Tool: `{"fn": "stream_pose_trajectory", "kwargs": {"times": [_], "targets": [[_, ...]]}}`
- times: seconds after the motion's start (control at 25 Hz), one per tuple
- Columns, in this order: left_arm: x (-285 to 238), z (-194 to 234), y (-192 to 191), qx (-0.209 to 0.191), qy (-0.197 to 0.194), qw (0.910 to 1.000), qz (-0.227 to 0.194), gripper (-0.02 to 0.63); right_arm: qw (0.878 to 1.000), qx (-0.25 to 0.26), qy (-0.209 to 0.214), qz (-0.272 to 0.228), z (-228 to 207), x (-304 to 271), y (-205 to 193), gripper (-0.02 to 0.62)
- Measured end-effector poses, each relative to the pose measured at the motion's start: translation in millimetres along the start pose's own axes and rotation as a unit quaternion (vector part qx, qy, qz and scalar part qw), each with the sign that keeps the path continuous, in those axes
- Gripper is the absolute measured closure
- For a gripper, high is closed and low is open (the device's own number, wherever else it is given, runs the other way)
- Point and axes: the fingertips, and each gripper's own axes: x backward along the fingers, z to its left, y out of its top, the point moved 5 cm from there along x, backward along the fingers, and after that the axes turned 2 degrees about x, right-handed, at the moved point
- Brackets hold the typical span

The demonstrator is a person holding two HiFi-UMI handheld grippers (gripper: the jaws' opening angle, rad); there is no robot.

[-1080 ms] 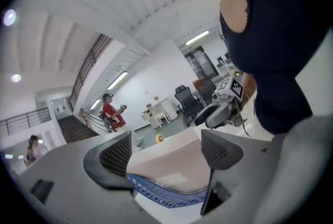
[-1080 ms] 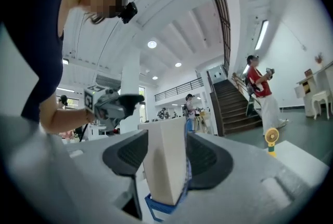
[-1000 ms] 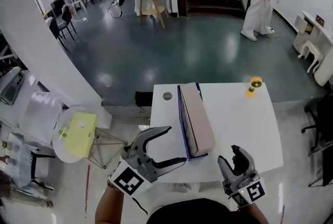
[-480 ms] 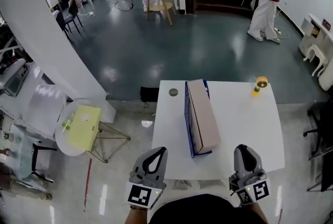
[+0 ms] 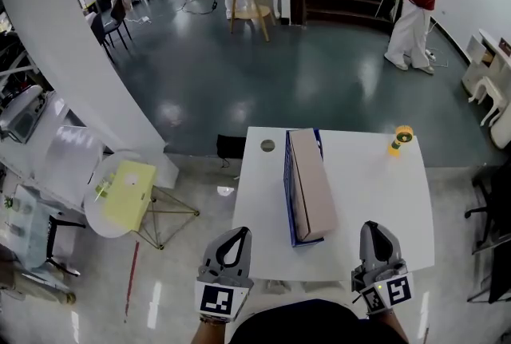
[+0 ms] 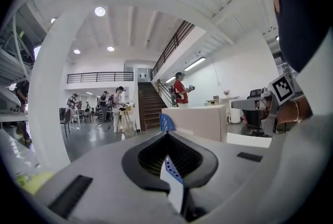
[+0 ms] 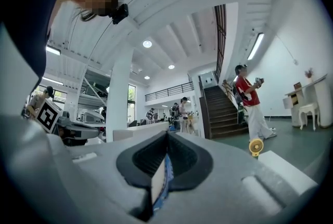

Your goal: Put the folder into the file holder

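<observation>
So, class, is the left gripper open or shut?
Shut. The left gripper shows its jaws pressed together with nothing between them.

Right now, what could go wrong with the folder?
1. Both the left claw and right claw are shut and empty; pushing in shut might shove the tan folder instead of gripping it.
2. The folder stands on its narrow edge at the blue file holder, so a sideways bump could tip it.
3. A wide swing might knock the small yellow thing off the table.

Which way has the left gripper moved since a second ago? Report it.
Yes. The left gripper pulled back from over the table to its near left corner.
</observation>
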Motion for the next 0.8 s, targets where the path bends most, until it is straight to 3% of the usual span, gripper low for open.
{"fn": "stream_pose_trajectory", "kwargs": {"times": [0.2,0.4,0.6,0.8], "targets": [[-2.9,4.6,0.6,0.042,0.022,0.9989,0.006,0.607,1.000,0.004,0.009,0.010,0.5,-4.1,-5.5,0.597],[-7.9,-1.7,0.4,0.008,0.016,0.9998,0.004,0.607,1.000,0.000,0.015,0.017,1.2,-6.6,-5.2,0.597],[-1.7,1.9,-10.3,0.008,0.029,0.9996,-0.002,0.607,0.999,0.005,0.024,0.021,0.5,-5.3,-6.5,0.597],[2.0,-6.3,3.3,0.011,0.023,0.9997,0.005,0.607,0.999,0.002,0.026,0.021,2.1,-1.9,-5.1,0.598]]}}
